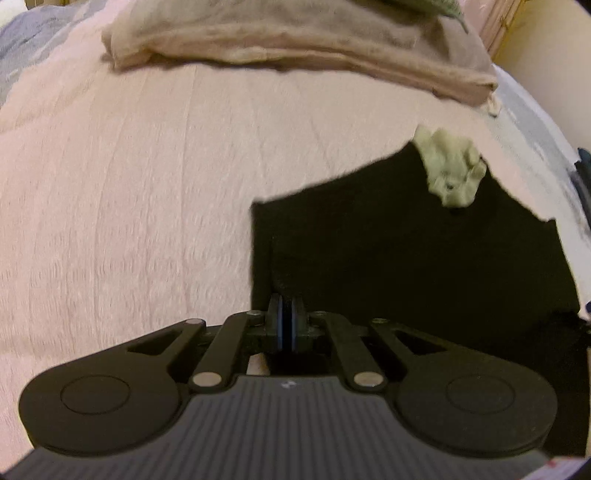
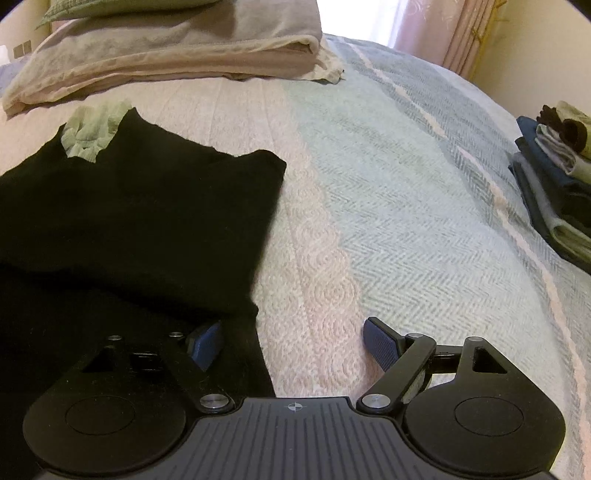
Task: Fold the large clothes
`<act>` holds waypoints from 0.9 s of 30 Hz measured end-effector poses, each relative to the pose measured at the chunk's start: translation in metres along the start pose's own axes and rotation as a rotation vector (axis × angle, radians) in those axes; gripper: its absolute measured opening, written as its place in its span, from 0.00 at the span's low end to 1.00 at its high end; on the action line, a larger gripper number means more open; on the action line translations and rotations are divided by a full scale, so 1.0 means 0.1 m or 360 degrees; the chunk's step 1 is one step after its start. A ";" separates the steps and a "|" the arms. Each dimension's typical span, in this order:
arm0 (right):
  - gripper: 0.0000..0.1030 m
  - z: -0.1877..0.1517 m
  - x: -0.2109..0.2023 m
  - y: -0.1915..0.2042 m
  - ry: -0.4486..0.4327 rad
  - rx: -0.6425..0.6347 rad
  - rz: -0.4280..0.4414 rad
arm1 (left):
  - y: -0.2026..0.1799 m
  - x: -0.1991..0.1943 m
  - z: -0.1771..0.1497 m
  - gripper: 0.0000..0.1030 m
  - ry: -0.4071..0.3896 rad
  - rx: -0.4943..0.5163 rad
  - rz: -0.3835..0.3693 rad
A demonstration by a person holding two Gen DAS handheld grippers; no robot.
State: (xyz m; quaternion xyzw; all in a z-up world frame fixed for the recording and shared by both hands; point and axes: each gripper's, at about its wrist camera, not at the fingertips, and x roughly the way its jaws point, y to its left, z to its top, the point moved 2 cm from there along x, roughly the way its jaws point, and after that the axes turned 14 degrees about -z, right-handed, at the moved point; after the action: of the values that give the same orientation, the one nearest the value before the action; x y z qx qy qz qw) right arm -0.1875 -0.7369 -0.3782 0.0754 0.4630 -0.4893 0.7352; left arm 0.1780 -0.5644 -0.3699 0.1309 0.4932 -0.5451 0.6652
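A black garment lies partly folded on the bed, with a crumpled pale green cloth at its far edge. My left gripper is shut on the garment's near left edge, where a small ridge of black fabric rises to the fingertips. My right gripper is open at the garment's near right corner. Its left finger is over the black fabric and its right finger is over the bedspread, with nothing held between them.
The bedspread is pink on one side and blue-green herringbone on the other. A folded beige blanket lies across the far end. A stack of folded clothes sits at the right edge, and a curtain hangs beyond.
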 end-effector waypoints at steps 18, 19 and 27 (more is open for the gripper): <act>0.77 -0.20 -1.02 -0.24 0.0184 0.0264 -0.0016 | -0.46 -0.97 -0.67 0.10 0.0144 0.0085 -0.0082; 0.77 -0.20 -1.16 -0.22 0.0185 0.0271 0.0023 | -0.54 -1.01 -0.74 0.12 0.0171 0.0108 -0.0087; 0.77 -0.28 -1.86 -0.01 0.0278 -0.0008 0.0296 | -1.08 -1.42 -1.22 0.31 0.0351 0.0251 -0.0076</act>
State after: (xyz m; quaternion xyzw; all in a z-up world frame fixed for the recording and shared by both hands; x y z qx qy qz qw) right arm -0.2226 -0.6008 -0.2530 0.1585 0.5177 -0.4094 0.7344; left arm 0.0346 -0.4324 -0.2757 0.2300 0.5220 -0.5802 0.5814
